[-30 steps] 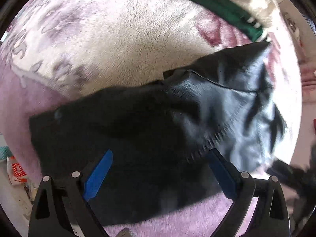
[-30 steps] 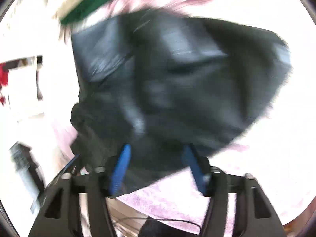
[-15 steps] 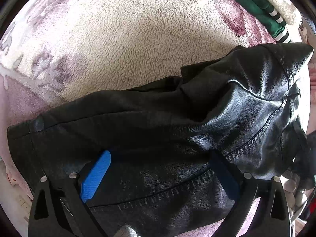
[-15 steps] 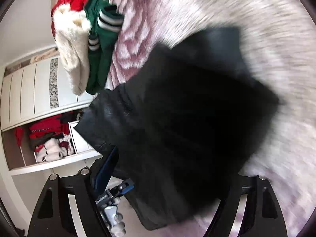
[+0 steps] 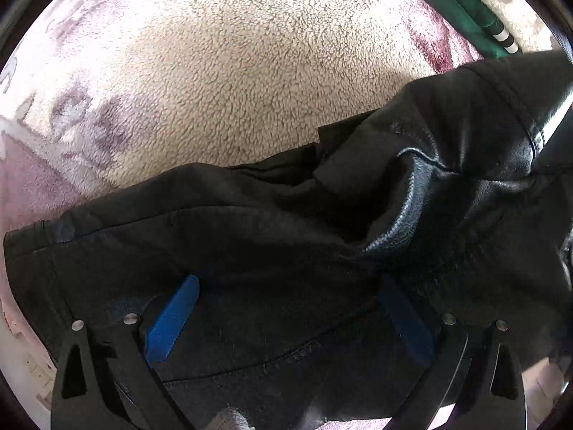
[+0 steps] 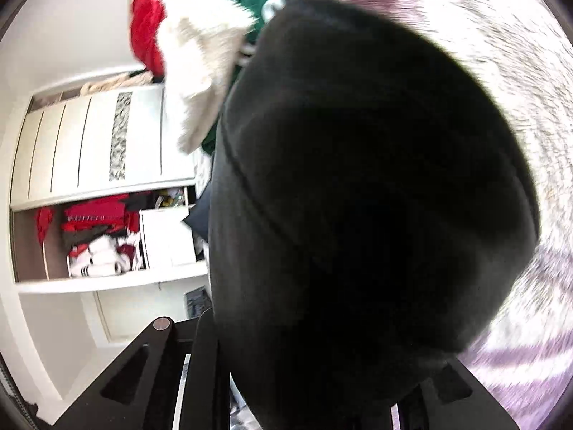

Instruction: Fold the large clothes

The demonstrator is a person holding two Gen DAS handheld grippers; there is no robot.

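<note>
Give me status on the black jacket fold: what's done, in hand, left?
Done: nothing looks finished. The black leather jacket lies rumpled on the fleece blanket, no flat fold showing.
In hand: the right gripper's jaws are closing, with jacket bunched over them and filling its view. The left gripper is open above the jacket.
Left: lay the fold over and smooth it. The pile of red, white and green clothes waits unfolded.

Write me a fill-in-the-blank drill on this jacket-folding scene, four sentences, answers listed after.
1. The garment under the left gripper is a ____ leather jacket.
2. The jacket lies on a fluffy ____.
3. The left gripper's pads are coloured ____.
4. Beside the white fluffy garment lies a ____ garment at the pile's far left.

Answers: black; blanket; blue; red
</note>
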